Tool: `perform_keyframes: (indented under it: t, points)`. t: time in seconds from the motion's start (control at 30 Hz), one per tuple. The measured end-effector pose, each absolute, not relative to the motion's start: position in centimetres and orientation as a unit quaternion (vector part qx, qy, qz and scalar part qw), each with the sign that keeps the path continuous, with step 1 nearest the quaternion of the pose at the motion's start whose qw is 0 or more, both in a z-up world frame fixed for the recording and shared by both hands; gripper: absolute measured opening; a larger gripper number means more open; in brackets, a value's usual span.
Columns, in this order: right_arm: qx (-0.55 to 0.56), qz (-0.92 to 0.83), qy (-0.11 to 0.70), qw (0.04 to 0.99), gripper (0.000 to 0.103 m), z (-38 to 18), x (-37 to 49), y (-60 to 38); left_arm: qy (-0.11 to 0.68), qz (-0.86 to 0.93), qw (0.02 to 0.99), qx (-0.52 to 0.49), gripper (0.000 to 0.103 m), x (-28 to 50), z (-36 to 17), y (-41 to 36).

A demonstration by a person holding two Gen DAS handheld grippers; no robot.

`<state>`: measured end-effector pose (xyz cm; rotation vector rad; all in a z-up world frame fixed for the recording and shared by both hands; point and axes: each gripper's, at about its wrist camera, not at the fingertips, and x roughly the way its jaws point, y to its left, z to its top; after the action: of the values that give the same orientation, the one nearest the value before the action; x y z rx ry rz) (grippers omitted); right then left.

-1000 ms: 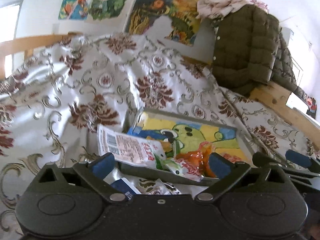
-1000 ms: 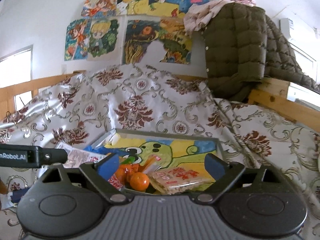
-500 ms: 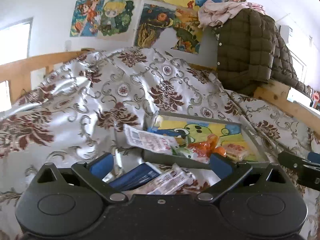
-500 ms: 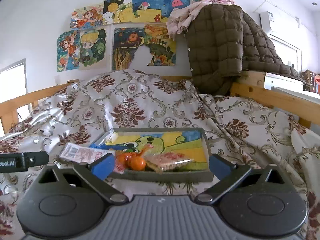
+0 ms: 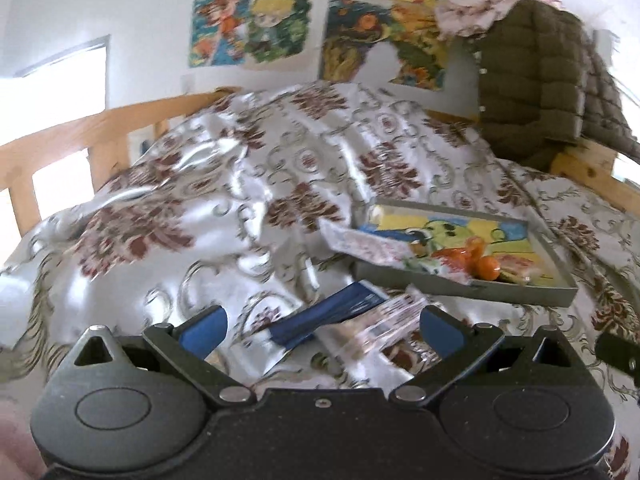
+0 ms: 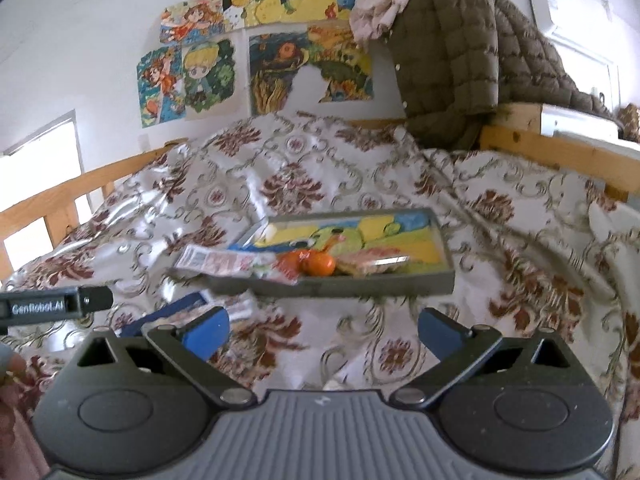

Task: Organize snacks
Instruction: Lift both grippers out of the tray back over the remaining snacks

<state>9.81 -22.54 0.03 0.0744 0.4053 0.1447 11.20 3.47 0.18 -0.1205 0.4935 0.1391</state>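
My right gripper (image 6: 324, 330) stands wide open with nothing between its fingers, and my left gripper (image 5: 322, 330) is spread just as wide, also empty. Ahead on the bedspread (image 6: 400, 184) sits the tray (image 6: 360, 286) (cartoon print inside) holding an orange (image 6: 318, 264), a clear cracker pack (image 6: 374, 262) and a white wrapper (image 6: 216, 260) hanging over its left rim. A blue packet (image 5: 332, 314) and a clear packet (image 5: 384, 322) lie on the cloth near the tray, in front of my left gripper.

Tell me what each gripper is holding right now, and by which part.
Nothing is held. The left gripper and right gripper both stand open with no snack between their fingers; the blue packet lies loose on the bedspread.
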Motion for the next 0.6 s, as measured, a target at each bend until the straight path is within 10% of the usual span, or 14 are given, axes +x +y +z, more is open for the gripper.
perform_keyframes:
  t: [0.6]
  points:
    - [0.039, 0.112, 0.26, 0.958, 0.103, -1.6, 9.8, -20.3, 0.291, 0.119, 0.945, -0.088, 0.102, 11.4, -0.1, 5.0]
